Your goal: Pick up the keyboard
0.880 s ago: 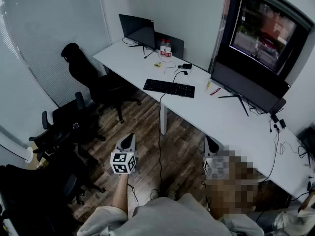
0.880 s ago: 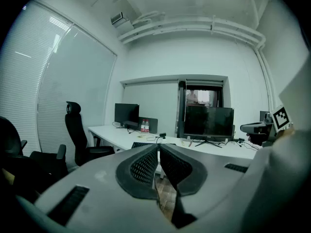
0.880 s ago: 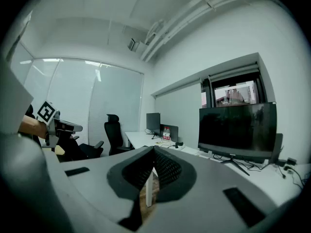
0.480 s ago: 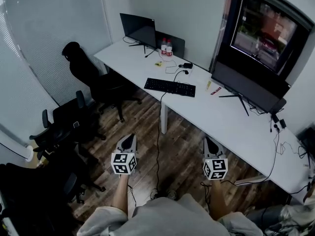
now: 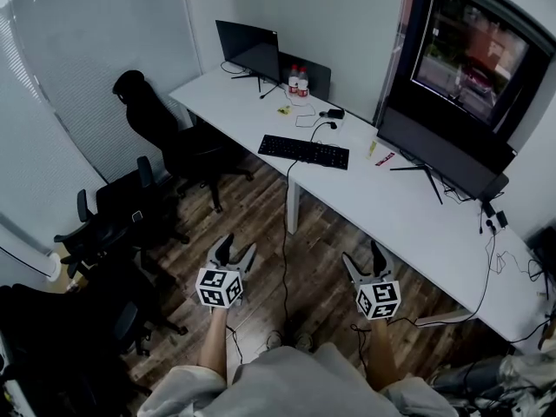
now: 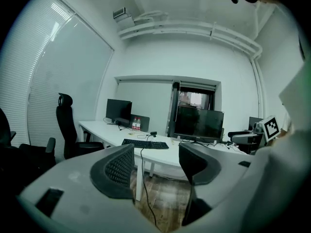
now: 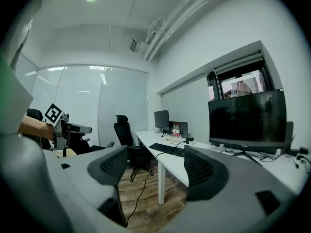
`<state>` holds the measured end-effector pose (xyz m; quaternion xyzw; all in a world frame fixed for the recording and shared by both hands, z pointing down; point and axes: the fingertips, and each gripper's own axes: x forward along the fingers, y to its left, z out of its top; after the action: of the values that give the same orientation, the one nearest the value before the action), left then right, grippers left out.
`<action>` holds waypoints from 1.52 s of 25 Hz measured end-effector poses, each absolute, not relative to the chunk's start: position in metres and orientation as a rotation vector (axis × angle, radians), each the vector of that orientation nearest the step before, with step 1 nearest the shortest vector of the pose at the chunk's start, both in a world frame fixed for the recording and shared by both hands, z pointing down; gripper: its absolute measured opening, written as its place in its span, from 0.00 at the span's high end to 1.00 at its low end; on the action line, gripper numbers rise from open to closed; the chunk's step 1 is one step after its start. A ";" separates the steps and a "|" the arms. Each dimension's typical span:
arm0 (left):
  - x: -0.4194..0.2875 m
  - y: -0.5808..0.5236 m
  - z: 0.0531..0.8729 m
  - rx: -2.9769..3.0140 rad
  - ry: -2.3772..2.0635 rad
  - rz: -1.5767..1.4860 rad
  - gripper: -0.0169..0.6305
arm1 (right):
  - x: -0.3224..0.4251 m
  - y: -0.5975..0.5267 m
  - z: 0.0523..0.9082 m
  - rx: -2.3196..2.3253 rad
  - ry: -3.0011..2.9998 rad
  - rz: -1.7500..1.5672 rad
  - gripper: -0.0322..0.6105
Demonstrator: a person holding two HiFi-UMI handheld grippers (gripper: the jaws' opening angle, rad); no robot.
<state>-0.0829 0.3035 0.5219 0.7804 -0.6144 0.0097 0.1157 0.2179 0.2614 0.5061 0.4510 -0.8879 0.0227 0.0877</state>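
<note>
Two open grippers, keyboard well away on the desk

Both grippers hang low over the wood floor, held out in front of the person, and neither has hold of anything. The left gripper has its jaws spread wide; in its own view only floor and the far desk show in the gap between them. The right gripper is likewise wide open, with bare floor and a desk leg between its jaws.

The keyboard lies flat on the long white desk, near the front edge and well apart from both grippers. A dark cable drops from the desk just by the keyboard's right part down to the floor. Behind the keyboard, toward the wall, stand two bottles just beside a small monitor. A large screen sits on the desk to the keyboard's right. A black office chair stands at the desk's left end, with more dark chairs nearer the person on the left.
</note>
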 end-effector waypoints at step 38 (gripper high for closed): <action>-0.032 0.277 0.542 2.217 -1.846 0.048 0.57 | 0.245 0.218 0.532 1.231 -2.660 0.094 0.40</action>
<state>-0.0321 0.2771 0.5422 0.7620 -0.6346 0.0164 0.1278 0.2449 0.2179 0.5321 0.4173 -0.9022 0.0318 0.1043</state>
